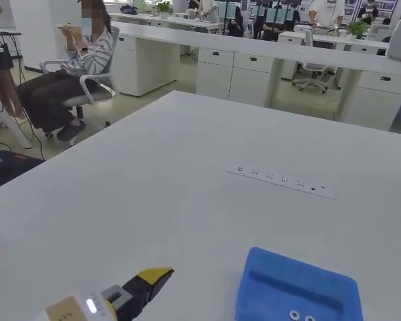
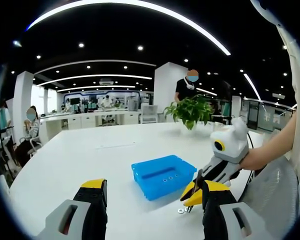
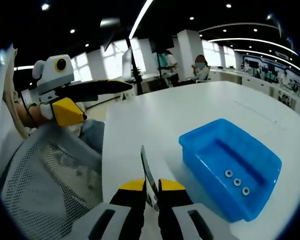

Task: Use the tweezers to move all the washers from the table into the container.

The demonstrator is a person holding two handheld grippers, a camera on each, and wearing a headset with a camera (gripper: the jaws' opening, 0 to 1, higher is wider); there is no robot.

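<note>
Right tool (image 3: 150,190) is clenched on the tweezers (image 3: 146,170), whose thin blades point up just left of the blue container (image 3: 200,165) in the right gripper view. Three washers (image 3: 237,182) lie in a row on the container's floor. One more washer (image 2: 181,211) lies on the white desk (image 2: 90,160) just outside the container's near corner, close to the tweezers' tip. Left tool (image 2: 152,192), short of the container, stands released, jaws wide apart and holding nothing. A white power strip (image 1: 281,180) lies on the desk well beyond the container.
</note>
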